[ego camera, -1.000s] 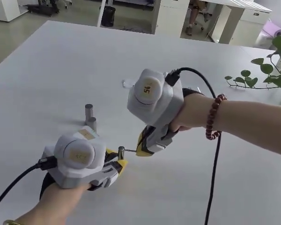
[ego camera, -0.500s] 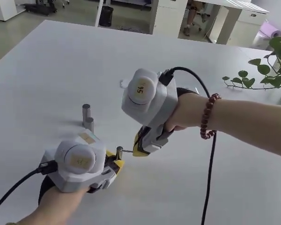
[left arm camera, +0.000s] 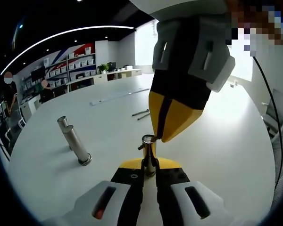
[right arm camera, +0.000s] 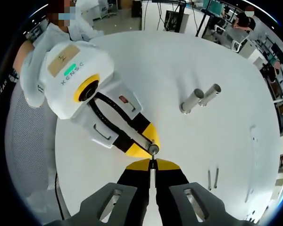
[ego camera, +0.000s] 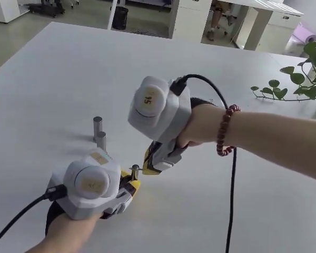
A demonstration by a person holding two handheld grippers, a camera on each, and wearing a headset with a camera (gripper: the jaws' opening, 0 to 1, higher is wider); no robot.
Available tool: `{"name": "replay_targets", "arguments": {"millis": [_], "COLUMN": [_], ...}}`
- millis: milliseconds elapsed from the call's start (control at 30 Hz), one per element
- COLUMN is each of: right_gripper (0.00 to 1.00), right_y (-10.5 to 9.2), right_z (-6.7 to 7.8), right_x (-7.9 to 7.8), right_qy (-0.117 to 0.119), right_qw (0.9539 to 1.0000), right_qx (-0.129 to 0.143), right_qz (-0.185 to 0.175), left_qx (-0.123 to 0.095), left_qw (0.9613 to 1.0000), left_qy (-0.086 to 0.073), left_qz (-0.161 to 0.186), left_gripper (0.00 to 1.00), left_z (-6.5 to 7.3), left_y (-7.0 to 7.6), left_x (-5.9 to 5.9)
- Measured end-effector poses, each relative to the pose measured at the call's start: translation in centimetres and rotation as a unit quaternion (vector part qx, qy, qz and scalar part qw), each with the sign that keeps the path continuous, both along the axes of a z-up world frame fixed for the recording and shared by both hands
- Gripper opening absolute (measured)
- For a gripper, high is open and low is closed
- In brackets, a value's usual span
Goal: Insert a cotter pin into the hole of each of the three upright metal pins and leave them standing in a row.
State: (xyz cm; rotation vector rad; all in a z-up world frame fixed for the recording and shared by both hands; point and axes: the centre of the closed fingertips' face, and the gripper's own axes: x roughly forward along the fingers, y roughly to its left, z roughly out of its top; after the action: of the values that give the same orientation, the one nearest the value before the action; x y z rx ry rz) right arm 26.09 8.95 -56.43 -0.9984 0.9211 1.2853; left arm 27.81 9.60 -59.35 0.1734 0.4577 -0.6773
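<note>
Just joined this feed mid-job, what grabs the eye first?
Two yellow-tipped grippers meet over the white table: the left gripper is shut on a short upright grey metal pin, the right gripper holds a thin metal cotter pin at its top. Behind, a second grey pin and a third grey pin stand together.

1. White table (ego camera: 68, 68): matte top, even light, soft shadows.
2. Past the table's far edge: grey-green floor (ego camera: 10, 42), black bin (ego camera: 121, 17), white cabinets (ego camera: 192, 21).
3. At the table's far right edge: trailing green plant (ego camera: 300, 79). Purple roll (ego camera: 308, 36) sits off the table past that corner.
4. Left gripper view, beyond the table: wall shelving (left arm camera: 80, 66) with boxes, bright window (left arm camera: 144, 44), dark ceiling with curved light strip (left arm camera: 70, 33).
5. Right gripper view: grey mesh panel (right arm camera: 23, 141) beside the table's edge, black-framed desks (right arm camera: 179, 16) beyond the table.
</note>
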Motion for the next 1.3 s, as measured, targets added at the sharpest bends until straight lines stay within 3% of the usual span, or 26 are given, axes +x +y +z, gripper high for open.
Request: {"name": "replay_targets", "arguments": {"millis": [300, 467, 633, 800, 1033, 1300], "right_gripper": [0.0, 0.0, 0.05, 0.02, 0.0, 0.0], "right_y": [0.2, 0.5, -0.7, -1.5, -0.8, -0.4], "right_z": [-0.2, 0.3, 0.6, 0.5, 0.5, 0.3], "right_x": [0.0, 0.1, 0.2, 0.2, 0.1, 0.2], "right_qy": [-0.017, -0.004, -0.008, -0.01, -0.006, -0.007], "right_qw": [0.9989, 0.9986, 0.9987, 0.9981, 0.9967, 0.9968], "right_qx": [0.016, 0.052, 0.051, 0.059, 0.079, 0.078], "right_qz": [0.04, 0.004, -0.001, -0.013, -0.02, -0.019], "left_qx": [-0.004, -0.001, 0.0, -0.001, -0.002, 0.0], "left_qw": [0.9999, 0.9999, 0.9998, 0.9998, 0.9998, 0.9997], "left_qy": [-0.001, 0.0, 0.0, 0.002, 0.003, 0.003], "left_qz": [0.012, 0.016, 0.018, 0.019, 0.022, 0.024], "left_gripper": [0.07, 0.07, 0.07, 0.07, 0.07, 0.07], "left_z": [-0.1, -0.2, -0.2, -0.2, -0.2, -0.2], "left_y": [0.0, 0.0, 0.0, 0.0, 0.0, 0.0], "left_x": [0.0, 0.0, 0.0, 0.0, 0.0, 0.0]}}
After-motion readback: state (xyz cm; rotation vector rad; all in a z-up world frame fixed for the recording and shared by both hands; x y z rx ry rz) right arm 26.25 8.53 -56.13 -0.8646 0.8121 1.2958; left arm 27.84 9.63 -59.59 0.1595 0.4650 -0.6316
